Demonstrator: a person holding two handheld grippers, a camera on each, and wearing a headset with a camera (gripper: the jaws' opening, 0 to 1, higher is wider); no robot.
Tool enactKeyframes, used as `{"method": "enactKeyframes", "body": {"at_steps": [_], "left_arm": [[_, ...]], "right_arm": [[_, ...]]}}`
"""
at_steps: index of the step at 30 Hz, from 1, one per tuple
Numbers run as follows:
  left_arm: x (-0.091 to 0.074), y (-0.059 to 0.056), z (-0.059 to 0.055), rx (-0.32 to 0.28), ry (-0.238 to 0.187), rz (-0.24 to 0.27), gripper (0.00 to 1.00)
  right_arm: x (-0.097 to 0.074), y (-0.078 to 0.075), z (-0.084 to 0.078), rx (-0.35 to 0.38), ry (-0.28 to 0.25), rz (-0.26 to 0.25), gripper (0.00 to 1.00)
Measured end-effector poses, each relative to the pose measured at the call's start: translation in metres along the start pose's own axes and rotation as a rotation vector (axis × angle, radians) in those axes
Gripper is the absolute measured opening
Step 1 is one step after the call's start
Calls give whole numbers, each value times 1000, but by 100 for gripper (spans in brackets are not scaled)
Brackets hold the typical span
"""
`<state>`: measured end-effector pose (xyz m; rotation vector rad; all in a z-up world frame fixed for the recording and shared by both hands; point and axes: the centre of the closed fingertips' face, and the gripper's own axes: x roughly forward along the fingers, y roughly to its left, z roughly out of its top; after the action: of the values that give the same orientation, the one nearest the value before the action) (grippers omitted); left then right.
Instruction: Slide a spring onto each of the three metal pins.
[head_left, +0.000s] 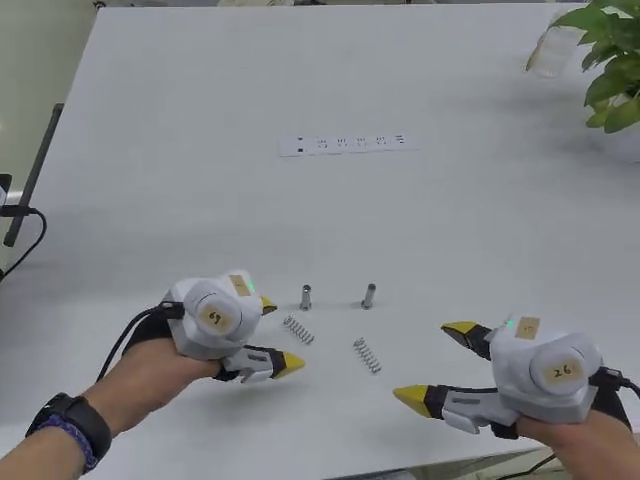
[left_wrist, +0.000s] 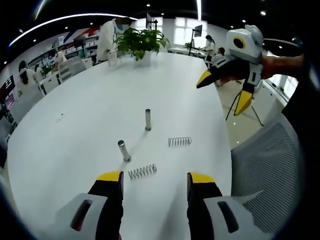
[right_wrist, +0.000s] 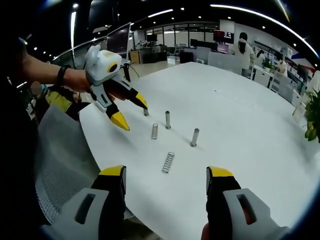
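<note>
Left tongs (head_left: 280, 333) and right tongs (head_left: 434, 362) gape wide, gripping nothing, over the white counter (head_left: 300, 80). Between them, two short steel pins (head_left: 306, 297) (head_left: 369, 295) stand upright, with two coiled wire springs (head_left: 298, 329) (head_left: 367, 355) lying beside them.

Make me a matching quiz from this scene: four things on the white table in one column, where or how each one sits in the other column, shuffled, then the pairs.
Things:
1. metal pins
2. springs
3. leafy plant
4. paper strip

Places or states:
A. at the far right edge of the head view
B. lying on their sides, nearer the camera than the pins
C. standing upright
D. flat on the table, beyond the pins

Pairs: 1-C, 2-B, 3-A, 4-D
</note>
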<state>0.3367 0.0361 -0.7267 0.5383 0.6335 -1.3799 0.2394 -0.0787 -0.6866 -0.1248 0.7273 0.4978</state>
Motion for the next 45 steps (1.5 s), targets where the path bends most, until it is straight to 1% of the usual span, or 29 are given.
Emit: {"method": "enactKeyframes", "body": {"at_steps": [6,13,18,21,26,30,33,35,39,42,45], "left_arm": [[8,10,-6,29,28,-17,44],[20,14,-9,37,40,-27,43],[30,14,-10,38,43,-31,41],[35,12,-10,31,38,-37,40],[44,10,-13,37,47,-52,39],[49,10,-15,34,56,-63,38],[50,10,-18,32,65,-72,38],[52,8,-21,16,74,-84,39],[51,7,-25,31,91,-87,38],[50,5,-26,33,96,-90,37],[48,2,-32,56,118,-93,36]], "right_arm": [[1,-2,3,-5,1,4,63],[4,-2,4,-11,8,15,63],[4,-4,2,-10,14,15,62],[2,-5,2,-6,14,13,62],[0,-7,-4,-2,27,10,62],[-1,-8,-4,7,27,7,61],[0,-8,-5,7,28,8,61],[1,-8,-6,6,31,11,61],[2,-6,-4,6,28,14,61],[2,-6,-3,7,25,16,60],[3,-6,-3,3,28,19,60]]}}
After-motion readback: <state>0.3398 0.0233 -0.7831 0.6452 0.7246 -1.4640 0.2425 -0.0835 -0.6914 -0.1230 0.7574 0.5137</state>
